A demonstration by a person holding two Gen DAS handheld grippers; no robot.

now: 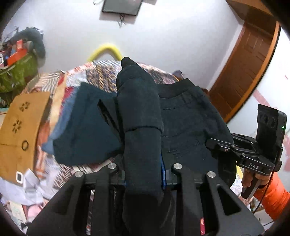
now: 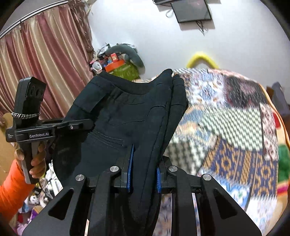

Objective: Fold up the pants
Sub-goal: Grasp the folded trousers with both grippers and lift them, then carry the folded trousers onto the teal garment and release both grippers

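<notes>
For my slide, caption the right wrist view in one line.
Right tool clamps bunched dark pants above a patterned bedspread, left tool gripping the other edge.

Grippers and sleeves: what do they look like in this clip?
Both grippers, left and right, are matte black handheld frames with silver pivot bolts and blue finger pads. A black camera block tops each. The left one reads "GenRobot.AI" and carries a braided cord; the right one reads "DAS". Both sleeves are bright orange.

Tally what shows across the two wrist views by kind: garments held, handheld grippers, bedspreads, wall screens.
Dark pants: 1
Handheld grippers: 2, left gripper and right gripper, both clamped on the pants
Patterned bedspread: 1
Wall screen: 1
Total: 5
</notes>
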